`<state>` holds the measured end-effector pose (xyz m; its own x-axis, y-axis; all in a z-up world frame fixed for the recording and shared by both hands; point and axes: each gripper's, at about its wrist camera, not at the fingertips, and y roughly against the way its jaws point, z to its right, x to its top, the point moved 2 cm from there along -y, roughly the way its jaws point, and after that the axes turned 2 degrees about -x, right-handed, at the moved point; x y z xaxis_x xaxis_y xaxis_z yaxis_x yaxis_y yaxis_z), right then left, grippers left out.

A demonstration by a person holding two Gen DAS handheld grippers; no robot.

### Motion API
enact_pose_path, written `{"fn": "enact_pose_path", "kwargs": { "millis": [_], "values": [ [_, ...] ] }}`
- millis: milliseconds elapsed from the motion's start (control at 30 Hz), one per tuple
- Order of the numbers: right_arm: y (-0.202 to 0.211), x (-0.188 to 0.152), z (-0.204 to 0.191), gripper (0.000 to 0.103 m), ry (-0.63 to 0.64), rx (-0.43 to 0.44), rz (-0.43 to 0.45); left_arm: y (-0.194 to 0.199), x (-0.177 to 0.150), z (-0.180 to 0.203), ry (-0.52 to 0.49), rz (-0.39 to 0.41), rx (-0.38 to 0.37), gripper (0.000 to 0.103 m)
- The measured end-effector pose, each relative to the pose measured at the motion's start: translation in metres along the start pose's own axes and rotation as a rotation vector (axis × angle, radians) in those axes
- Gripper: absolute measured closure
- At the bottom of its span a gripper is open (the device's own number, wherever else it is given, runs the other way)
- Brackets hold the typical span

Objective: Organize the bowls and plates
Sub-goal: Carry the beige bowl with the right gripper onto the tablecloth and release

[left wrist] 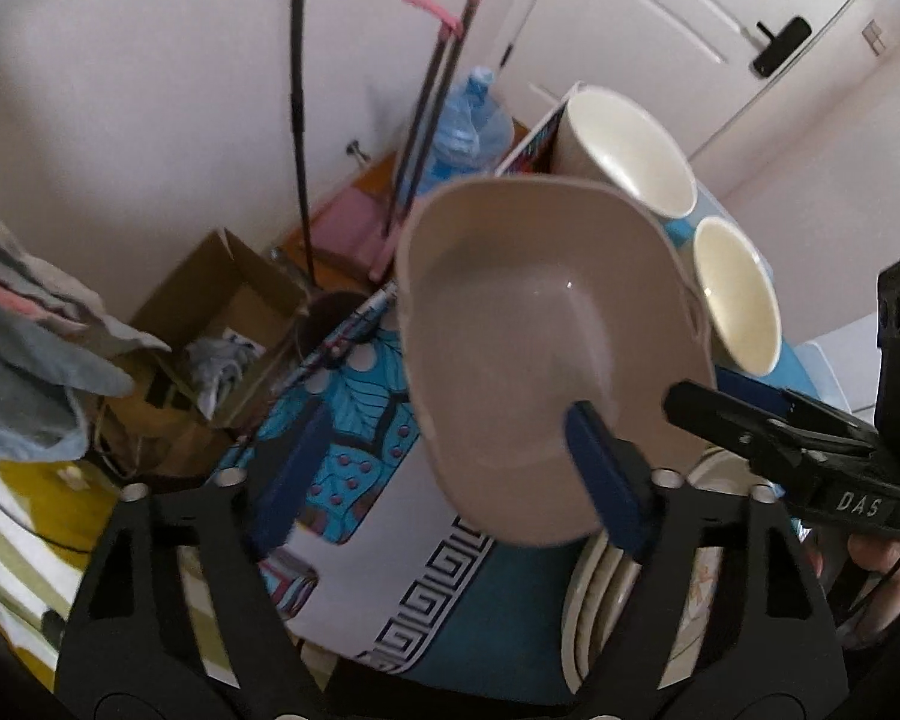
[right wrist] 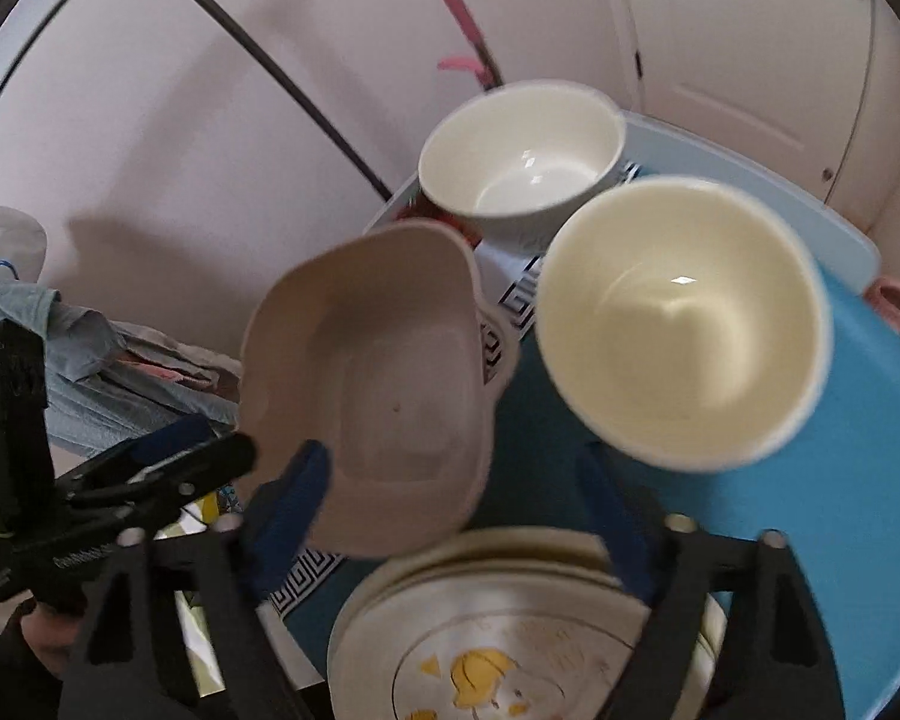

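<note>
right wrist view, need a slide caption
Beige squarish dish beside two cream round bowls, above stacked plates.

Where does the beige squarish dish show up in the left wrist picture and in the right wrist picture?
Left wrist: the beige dish fills the centre, tilted.
Right wrist: the beige dish sits left of centre, above the stacked plates.
Shared landmark: the nearer cream bowl, right of the dish in both.

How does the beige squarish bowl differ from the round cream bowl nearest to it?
Shape: the beige squarish bowl has rounded corners and a flat rectangular floor; the round cream bowl is circular.
Colour: the beige bowl is pinkish tan; the cream bowl is pale yellow-white.
Depth: the beige bowl looks shallower, the cream bowl deeper.
Both are empty, open side up, on the blue patterned cloth.
</note>
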<state>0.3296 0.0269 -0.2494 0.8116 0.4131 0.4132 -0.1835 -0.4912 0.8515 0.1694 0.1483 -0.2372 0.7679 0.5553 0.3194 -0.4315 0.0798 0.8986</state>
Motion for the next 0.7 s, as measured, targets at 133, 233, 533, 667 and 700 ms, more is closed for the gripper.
{"fn": "enact_pose_path", "kwargs": {
  "millis": [133, 233, 533, 667, 700],
  "values": [
    [-0.016, 0.005, -0.007, 0.043, 0.034, -0.009, -0.013, -0.019, 0.005, -0.001, -0.016, -0.041, -0.006, 0.056],
    [-0.022, 0.009, -0.011, 0.067, 0.065, -0.038, -0.003, -0.026, 0.010, 0.000, -0.044, -0.044, -0.006, 0.079],
    [-0.019, 0.007, -0.011, 0.084, 0.056, -0.075, 0.038, -0.014, 0.019, 0.013, -0.153, 0.011, 0.051, 0.080],
    [0.013, 0.002, -0.015, 0.084, 0.040, -0.063, 0.122, 0.018, 0.022, 0.031, -0.218, 0.081, 0.066, 0.080],
    [0.022, -0.001, -0.014, 0.084, 0.035, -0.062, 0.139, 0.029, 0.022, 0.041, -0.243, 0.102, 0.065, 0.080]
  ]
}}
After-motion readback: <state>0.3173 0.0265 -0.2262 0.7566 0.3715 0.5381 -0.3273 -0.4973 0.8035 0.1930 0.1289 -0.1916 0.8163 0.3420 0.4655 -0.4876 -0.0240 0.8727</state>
